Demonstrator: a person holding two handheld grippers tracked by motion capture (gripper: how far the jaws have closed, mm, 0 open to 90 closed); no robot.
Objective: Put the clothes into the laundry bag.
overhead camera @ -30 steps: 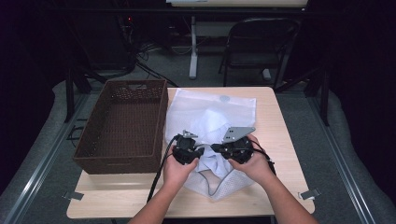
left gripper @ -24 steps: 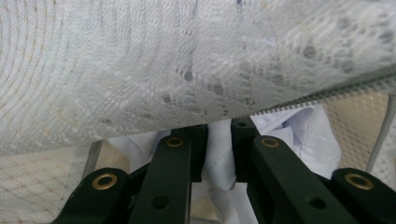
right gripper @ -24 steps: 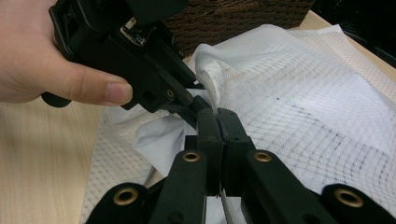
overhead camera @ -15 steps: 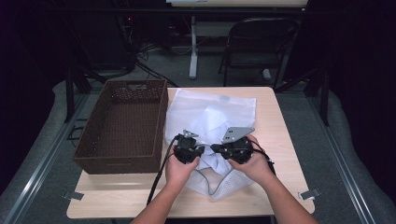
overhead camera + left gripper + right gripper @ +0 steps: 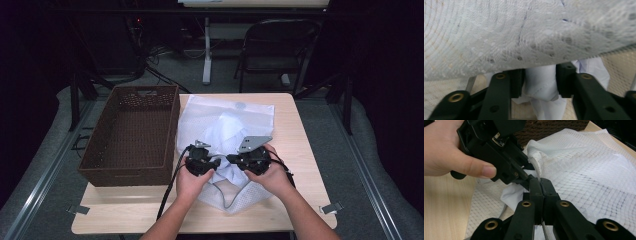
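The white mesh bag [image 5: 227, 135] lies on the worktop [image 5: 300, 150] at 3 o'clock of the brown basket [image 5: 132, 135]. The right gripper [image 5: 540, 185] has its fingers clamped on the bag's edge. The left gripper [image 5: 540, 81] has just been opening; its fingers stand narrowly apart around white cloth [image 5: 540, 82], grip uncertain.

Mesh bag [image 5: 227, 125]: white open-weave netting, matt, rough grid texture, semi-sheer. Cloth [image 5: 541, 82] inside it: smooth pale woven fabric, stitched seam. Cord [image 5: 537, 167] at bag's rim: white, braided. Grippers, left [image 5: 212, 162] and right [image 5: 540, 182]: matt black plastic, brass-coloured rivets; grey metal plates on top. Basket [image 5: 131, 135] at table's left edge: dark brown wicker-look weave, dull. Table [image 5: 295, 125]: light wood grain, smooth, satin.
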